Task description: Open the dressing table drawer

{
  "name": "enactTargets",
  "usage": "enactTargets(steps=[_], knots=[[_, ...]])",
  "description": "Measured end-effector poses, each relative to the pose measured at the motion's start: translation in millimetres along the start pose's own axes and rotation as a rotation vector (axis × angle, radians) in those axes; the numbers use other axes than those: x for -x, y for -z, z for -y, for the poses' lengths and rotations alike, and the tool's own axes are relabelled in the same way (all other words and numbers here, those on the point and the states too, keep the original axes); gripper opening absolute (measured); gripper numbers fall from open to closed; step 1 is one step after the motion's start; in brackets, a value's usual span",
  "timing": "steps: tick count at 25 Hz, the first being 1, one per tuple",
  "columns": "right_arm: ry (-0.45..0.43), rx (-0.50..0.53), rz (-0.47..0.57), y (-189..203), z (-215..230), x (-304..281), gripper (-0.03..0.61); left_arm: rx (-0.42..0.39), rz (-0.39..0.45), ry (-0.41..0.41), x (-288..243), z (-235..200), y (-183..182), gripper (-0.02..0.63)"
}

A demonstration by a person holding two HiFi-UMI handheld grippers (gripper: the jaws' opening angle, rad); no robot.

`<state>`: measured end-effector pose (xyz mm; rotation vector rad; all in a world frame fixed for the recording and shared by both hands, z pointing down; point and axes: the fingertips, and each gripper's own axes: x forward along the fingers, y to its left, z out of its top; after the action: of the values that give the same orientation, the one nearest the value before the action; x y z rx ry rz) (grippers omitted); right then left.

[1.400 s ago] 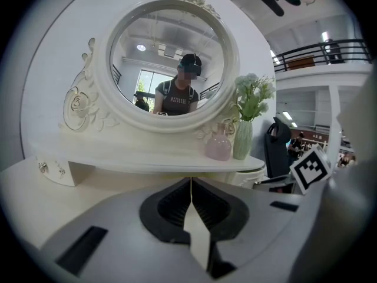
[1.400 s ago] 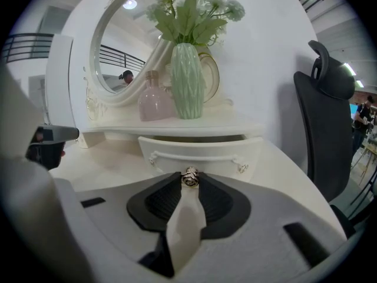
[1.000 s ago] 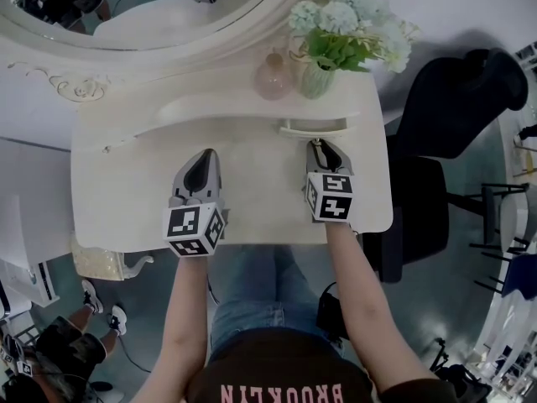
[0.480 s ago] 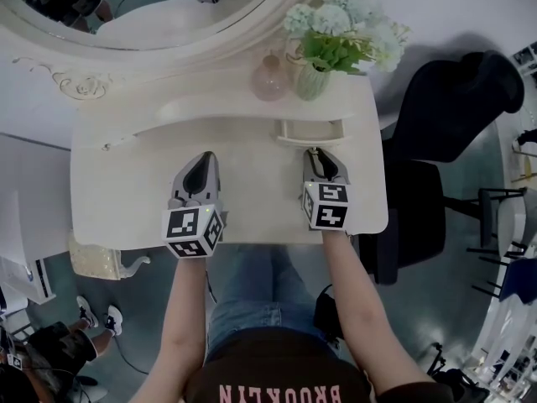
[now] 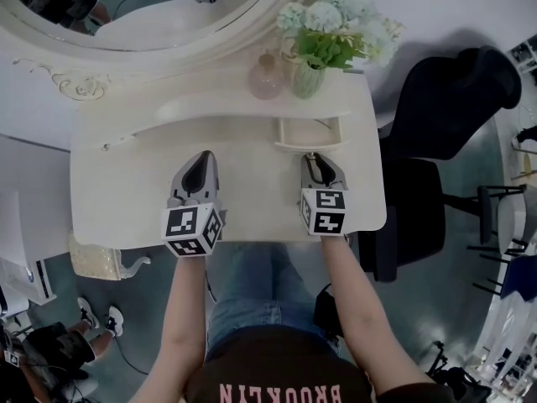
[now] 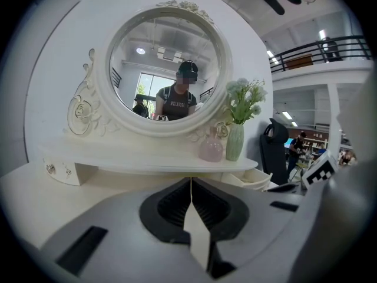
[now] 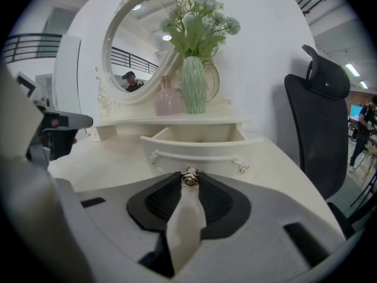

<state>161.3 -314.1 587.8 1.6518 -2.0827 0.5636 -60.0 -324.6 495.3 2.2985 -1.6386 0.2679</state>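
The small cream drawer [image 5: 309, 133] under the dressing table's right shelf stands pulled partway out, its inside showing. In the right gripper view its curved front [image 7: 197, 152] carries a metal rose-shaped knob [image 7: 189, 177] at the centre. My right gripper [image 5: 312, 156] is shut on that knob, which sits pinched at the jaw tips. My left gripper [image 5: 200, 159] hovers over the tabletop to the left, shut with nothing in it. From the left gripper view the open drawer [image 6: 254, 177] shows at the right.
A green vase of pale flowers [image 5: 323, 40] and a pink bottle [image 5: 267, 80] stand on the shelf above the drawer. The oval mirror [image 5: 151, 7] rises behind. A black office chair [image 5: 445, 116] stands right of the table [image 5: 126, 183]. Another small drawer [image 6: 59, 171] sits at the shelf's left end.
My right gripper has drawn back toward the person with the knob, and the drawer has slid farther out from under the shelf. The left gripper has stayed put.
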Motion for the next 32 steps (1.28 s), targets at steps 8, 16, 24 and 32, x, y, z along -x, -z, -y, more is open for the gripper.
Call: enactTargets(steps=[8, 16, 24, 32], knots=[[0.008, -0.005, -0.002, 1, 0, 1, 0.081, -0.003, 0.005, -0.009, 4, -3, -3, 0.006], [0.011, 0.016, -0.038, 0, 1, 5, 0.112, -0.015, 0.022, -0.010, 7, -6, -17, 0.006], [-0.004, 0.007, -0.012, -21, 5, 22, 0.143, -0.025, 0.052, 0.001, 5, -3, -41, 0.006], [-0.011, 0.001, 0.035, -54, 8, 42, 0.138, -0.030, 0.080, 0.008, 11, -1, -67, 0.006]])
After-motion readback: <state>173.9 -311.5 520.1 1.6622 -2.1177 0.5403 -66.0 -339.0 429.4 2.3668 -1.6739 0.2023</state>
